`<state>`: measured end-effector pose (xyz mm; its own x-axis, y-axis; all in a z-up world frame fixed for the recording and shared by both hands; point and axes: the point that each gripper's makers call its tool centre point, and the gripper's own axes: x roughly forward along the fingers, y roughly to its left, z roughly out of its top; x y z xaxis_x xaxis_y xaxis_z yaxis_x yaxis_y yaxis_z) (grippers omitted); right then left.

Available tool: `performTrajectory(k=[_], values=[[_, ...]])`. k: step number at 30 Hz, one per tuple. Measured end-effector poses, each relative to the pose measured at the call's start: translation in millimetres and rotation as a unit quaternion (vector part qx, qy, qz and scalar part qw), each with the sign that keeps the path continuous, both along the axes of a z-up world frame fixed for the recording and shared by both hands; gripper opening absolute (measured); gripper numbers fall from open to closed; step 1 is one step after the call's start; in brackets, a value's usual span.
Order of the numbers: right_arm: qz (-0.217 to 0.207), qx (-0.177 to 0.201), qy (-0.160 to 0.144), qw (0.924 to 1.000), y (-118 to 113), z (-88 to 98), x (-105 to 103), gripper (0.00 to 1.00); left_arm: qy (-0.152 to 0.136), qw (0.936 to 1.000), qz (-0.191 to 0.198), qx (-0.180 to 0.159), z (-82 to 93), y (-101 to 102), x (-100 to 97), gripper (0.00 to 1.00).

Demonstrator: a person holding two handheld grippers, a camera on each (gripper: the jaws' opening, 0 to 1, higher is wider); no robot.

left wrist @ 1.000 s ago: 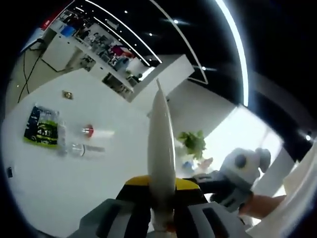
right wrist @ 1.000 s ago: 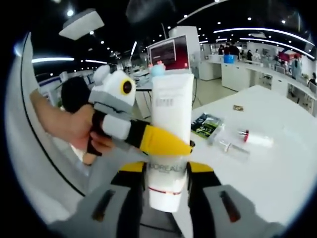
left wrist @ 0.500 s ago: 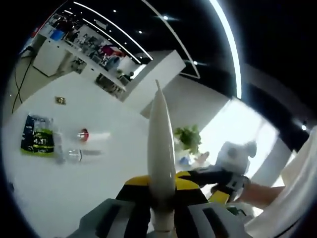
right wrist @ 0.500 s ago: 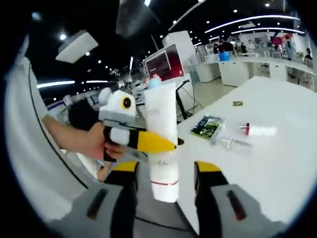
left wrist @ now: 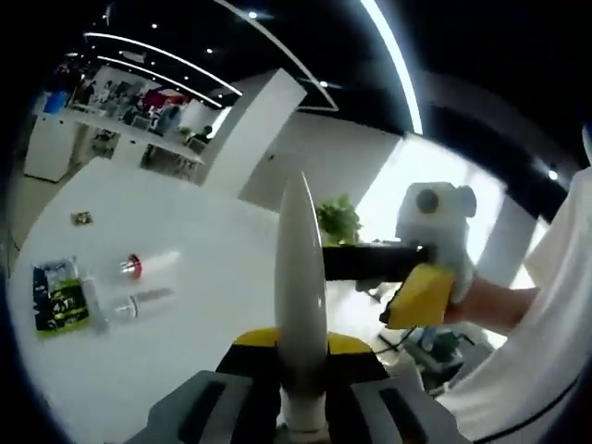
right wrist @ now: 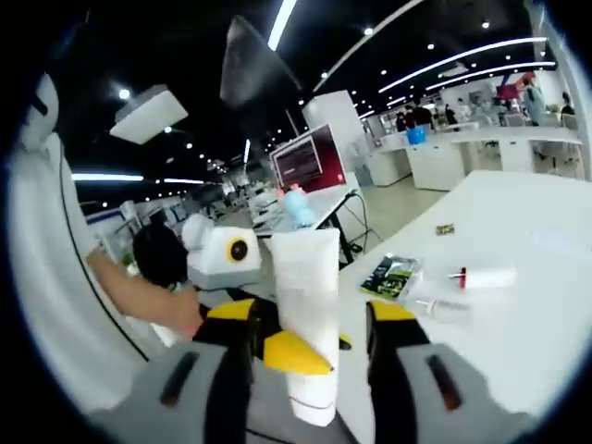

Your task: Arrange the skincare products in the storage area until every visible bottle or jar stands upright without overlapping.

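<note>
A: How is the left gripper sitting at this moment?

B: Its jaws are pinching a white tube, seen edge-on and pointing straight up the left gripper view. In the right gripper view the same tube is showing its flat face, cap end down, with the left gripper clamping it from the left on its yellow tip.

A: And the right gripper?

B: Its jaws are standing apart on either side of the tube, not touching it. In the left gripper view the right gripper is hanging off to the right, well clear of the tube, with a hand behind it.

A: Working left to right across the table, what is lying there?

B: A green and black sachet near the left edge, then a clear vial lying flat just beside it, and a white bottle with a red cap on its side a little further up. A small brown item is sitting apart, toward the far edge.

A: Is there room to move?

B: The white surface around and right of those items is lying bare up to the table's edge.

A: And the room?

B: White counters are running along the back, a dark red screen is standing behind the tube, and ceiling light strips are glowing overhead.
</note>
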<state>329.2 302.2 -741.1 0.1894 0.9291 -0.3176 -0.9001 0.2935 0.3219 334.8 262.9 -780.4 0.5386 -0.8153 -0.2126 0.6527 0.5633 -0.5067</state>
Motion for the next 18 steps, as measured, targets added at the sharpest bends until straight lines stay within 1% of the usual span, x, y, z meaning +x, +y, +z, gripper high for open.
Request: performTrajectory(k=[1, 3, 5, 7, 9, 11, 12, 14, 18], values=[[0.006, -0.004, -0.003, 1.0, 2, -0.9, -2, 0.48, -0.013, 0.9997, -0.018, 0.01, 1.6, -5, -4.7, 0.15], [0.014, -0.006, -0.001, 0.9999, 5, -2.1, -5, 0.48, -0.029, 0.9983, -0.049, 0.012, 5.7, -13, -13.3, 0.15], [0.018, -0.009, 0.001, 0.9998, 7, -2.9, -8, 0.47, -0.028, 0.9976, -0.06, 0.019, 6.1, -18, -18.0, 0.15], [0.023, -0.014, -0.001, 0.9996, 8, -3.9, -10, 0.43, -0.029, 0.997, -0.067, 0.026, 4.7, -22, -20.6, 0.15], [0.032, -0.027, -0.004, 0.9991, 7, -7.0, -12, 0.36, -0.03, 0.9965, -0.072, 0.028, 4.3, -24, -22.5, 0.15], [0.036, -0.033, -0.006, 0.9988, 7, -7.3, -14, 0.35, -0.032, 0.9962, -0.076, 0.029, 5.0, -26, -23.9, 0.15], [0.037, -0.037, -0.011, 0.9986, 6, -6.6, -14, 0.35, -0.036, 0.9958, -0.079, 0.031, 6.1, -27, -25.2, 0.15], [0.036, -0.037, -0.011, 0.9986, 4, -5.4, -15, 0.35, -0.038, 0.9956, -0.08, 0.03, 7.4, -27, -25.5, 0.15], [0.023, -0.044, -0.012, 0.9987, 0, -6.4, -16, 0.35, -0.047, 0.9947, -0.081, 0.043, 6.0, -30, -25.3, 0.15]])
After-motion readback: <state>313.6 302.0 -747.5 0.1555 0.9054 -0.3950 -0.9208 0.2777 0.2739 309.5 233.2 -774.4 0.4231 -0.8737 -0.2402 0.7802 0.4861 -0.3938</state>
